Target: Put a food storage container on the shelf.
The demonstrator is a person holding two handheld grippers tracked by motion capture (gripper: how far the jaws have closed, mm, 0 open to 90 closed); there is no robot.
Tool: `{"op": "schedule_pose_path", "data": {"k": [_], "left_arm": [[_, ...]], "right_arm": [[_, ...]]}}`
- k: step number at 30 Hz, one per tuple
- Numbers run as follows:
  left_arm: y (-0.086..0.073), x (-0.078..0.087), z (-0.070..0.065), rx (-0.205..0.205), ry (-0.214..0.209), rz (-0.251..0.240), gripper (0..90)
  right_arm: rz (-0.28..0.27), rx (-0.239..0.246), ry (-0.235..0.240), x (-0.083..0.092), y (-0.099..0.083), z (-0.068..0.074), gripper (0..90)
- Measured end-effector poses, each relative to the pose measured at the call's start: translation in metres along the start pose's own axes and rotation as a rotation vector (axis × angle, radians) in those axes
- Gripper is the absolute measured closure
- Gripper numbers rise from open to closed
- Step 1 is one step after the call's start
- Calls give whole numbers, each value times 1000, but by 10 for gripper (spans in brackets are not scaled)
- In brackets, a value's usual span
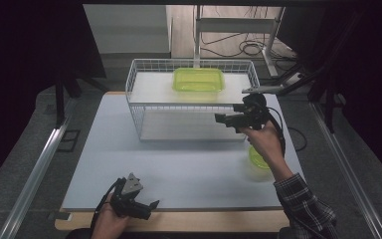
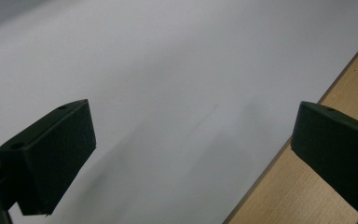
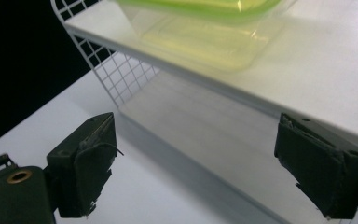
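Note:
A yellow-green translucent container (image 1: 198, 79) rests on the upper shelf of a white wire rack (image 1: 138, 93); in the right gripper view the container (image 3: 200, 32) sits above the jaws. My right gripper (image 1: 222, 118) hovers open at the rack's right front, jaws pointing left, with nothing between them (image 3: 193, 163). A second yellow-green bowl (image 1: 257, 158) lies on the white table top under the right forearm. My left gripper (image 1: 150, 206) rests open at the table's front edge, its jaws spread over bare surface (image 2: 191, 154).
The white table top (image 1: 179, 164) has a wooden border (image 2: 317, 191) along the front. Metal rails (image 1: 35, 169) run along both sides on the floor. A stand and cables (image 1: 248, 47) lie beyond the rack.

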State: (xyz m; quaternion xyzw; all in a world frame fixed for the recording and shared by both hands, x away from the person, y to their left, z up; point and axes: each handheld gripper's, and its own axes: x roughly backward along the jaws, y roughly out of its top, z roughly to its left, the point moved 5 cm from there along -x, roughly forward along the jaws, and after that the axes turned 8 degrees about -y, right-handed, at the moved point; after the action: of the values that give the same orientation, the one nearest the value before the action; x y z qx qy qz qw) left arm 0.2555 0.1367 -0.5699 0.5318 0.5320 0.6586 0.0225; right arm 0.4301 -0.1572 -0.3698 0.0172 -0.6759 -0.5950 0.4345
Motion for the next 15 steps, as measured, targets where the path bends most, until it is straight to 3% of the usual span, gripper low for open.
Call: {"op": "schedule_pose_path", "data": {"k": [10,15], "left_arm": [[1,0,-1,-8,2,-2,0],[1,0,-2,-11,3,-9,0]], "right_arm": [[19,51,8,7,-31,8,108],[29,101,3,11,-48,15,105]]}}
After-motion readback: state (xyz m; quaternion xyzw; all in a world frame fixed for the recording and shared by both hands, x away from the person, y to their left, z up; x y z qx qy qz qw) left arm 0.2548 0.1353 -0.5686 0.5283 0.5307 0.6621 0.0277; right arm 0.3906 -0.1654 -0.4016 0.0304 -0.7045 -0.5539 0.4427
